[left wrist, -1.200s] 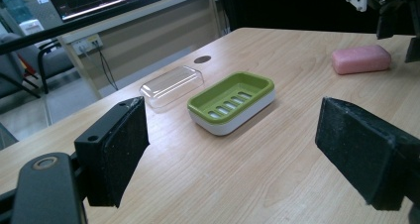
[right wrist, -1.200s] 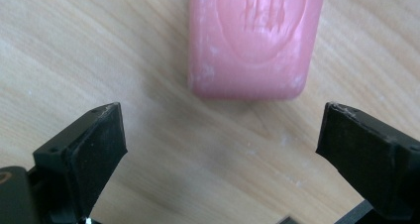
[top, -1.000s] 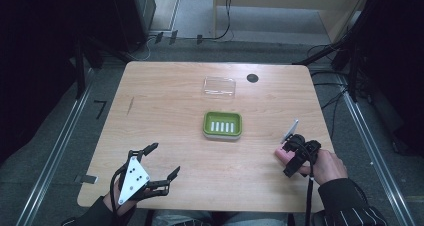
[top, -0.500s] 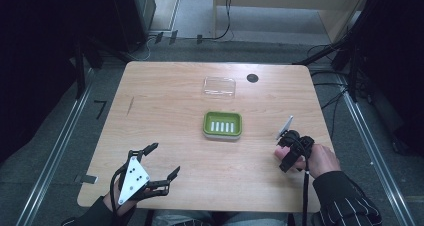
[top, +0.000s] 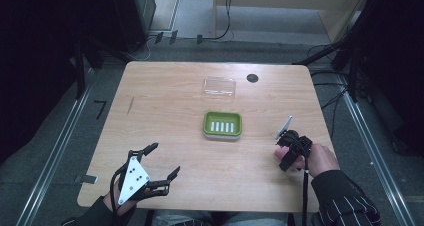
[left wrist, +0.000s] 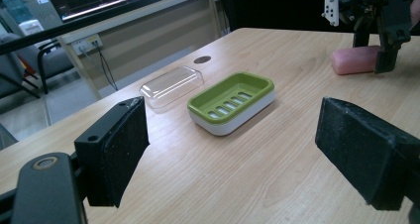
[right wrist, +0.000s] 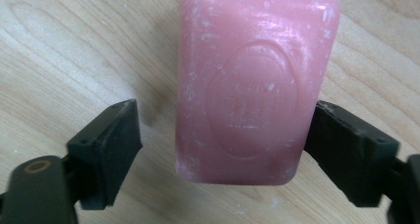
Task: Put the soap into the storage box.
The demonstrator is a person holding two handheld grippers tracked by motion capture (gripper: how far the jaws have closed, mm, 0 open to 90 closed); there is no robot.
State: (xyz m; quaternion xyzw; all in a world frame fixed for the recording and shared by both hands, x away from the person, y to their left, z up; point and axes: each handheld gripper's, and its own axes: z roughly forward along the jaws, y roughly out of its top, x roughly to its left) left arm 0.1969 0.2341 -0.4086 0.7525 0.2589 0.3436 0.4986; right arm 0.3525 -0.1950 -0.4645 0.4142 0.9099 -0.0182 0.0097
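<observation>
As a person works two handheld tools at a pale wooden worktop (top: pixel 165 111), the high view finds the right gripper (top: pixel 284 147) lowered near the right edge, the left gripper (top: pixel 162 161) idle at the near left with its fingers spread on nothing. A green slotted soap dish on a white base (top: pixel 222 124) sits mid-worktop, a clear plastic lid (top: pixel 219 86) beyond it.

From the left gripper view, a pink rectangular bar of soap (left wrist: pixel 355 59) lies flat on the wood, well apart from the dish, under the far tool.

Looking down from the right gripper view, the fingers (right wrist: pixel 106 144) have just been closing with the bar between them: one touches its side, the other stands off a gap, so it is not yet gripped. Closing squarely across the narrow sides, gently, should keep the slick bar from squirting out. Its face is glossy, stamped with an oval emblem and flecked white.
</observation>
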